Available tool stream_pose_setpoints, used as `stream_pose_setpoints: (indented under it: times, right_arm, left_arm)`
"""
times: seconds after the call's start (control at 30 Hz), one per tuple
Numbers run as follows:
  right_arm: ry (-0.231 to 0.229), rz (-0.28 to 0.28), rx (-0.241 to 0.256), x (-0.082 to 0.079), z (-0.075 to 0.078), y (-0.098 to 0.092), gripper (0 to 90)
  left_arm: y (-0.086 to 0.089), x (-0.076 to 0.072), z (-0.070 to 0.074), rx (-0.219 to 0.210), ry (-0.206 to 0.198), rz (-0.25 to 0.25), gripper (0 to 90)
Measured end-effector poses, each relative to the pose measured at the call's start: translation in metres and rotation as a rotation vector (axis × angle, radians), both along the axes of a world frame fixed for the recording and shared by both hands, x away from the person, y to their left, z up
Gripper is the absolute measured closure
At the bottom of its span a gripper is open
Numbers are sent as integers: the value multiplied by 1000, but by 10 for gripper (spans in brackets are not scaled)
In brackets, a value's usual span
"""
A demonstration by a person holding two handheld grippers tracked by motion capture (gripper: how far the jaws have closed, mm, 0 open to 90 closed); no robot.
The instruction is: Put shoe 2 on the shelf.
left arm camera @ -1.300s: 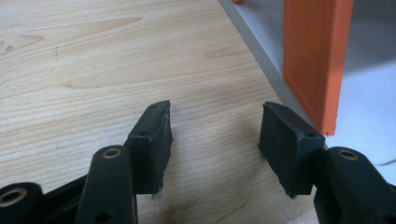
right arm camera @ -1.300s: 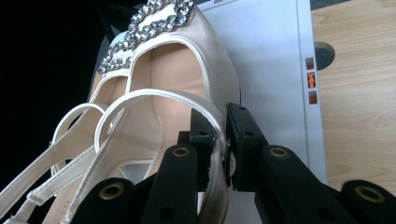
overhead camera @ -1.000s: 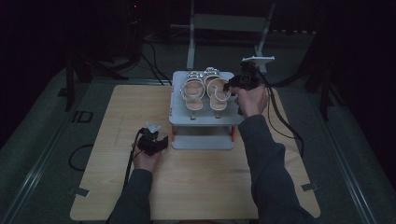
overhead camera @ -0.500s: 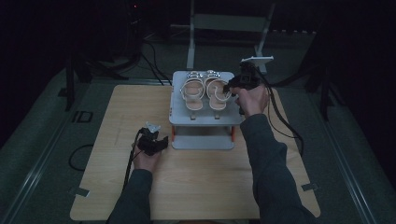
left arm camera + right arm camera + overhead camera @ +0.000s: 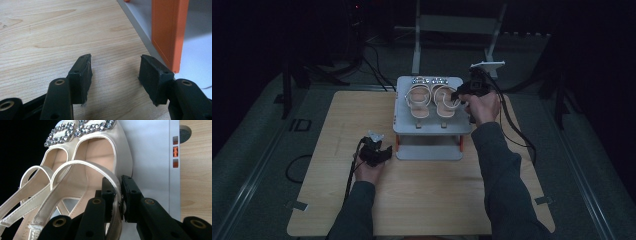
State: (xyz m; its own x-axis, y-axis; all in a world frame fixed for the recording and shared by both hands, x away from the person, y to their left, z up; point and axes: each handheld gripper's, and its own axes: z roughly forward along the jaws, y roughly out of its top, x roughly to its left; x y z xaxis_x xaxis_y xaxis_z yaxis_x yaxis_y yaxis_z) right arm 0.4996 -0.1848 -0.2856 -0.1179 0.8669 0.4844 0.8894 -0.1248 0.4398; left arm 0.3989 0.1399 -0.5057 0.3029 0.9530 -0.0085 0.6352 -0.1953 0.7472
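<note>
A grey rack (image 5: 433, 127) stands at the far middle of the table (image 5: 327, 150), and a pair of cream sandals with jewelled toes sits side by side on its top shelf. Its lower shelf (image 5: 195, 50) shows bare grey beside an orange post (image 5: 168, 32).

The right gripper (image 5: 119, 192) is clenched on the heel strap (image 5: 110, 178) of the right sandal (image 5: 446, 98); in the right gripper view the strap passes between the two black jaws, pinched at its right side. That sandal rests on the rack top, toes pointing away from the person, with the left sandal (image 5: 417, 99) just beside it. In the high view the right gripper (image 5: 457, 95) reaches in from the rack's right edge.

The left gripper (image 5: 384, 152) lies low at the table, just left of the rack's base, well apart from the sandals. Its jaws stand released with bare wood between them (image 5: 115, 72), holding nothing.
</note>
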Motion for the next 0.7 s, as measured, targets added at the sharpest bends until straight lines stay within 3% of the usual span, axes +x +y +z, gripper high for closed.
stream_pose_setpoints:
  times: [0.23, 0.37, 0.7]
  right_arm:
    - [-3, 5, 0, 0, -2, -1, 800]
    - [-20, 23, 9, 0, -1, -2, 732]
    - [-84, 47, -44, -5, 9, -2, 545]
  left_arm:
    - [0, 0, 0, 0, 0, 0, 440]
    - [0, 0, 0, 0, 0, 0, 440]
    - [0, 0, 0, 0, 0, 0, 440]
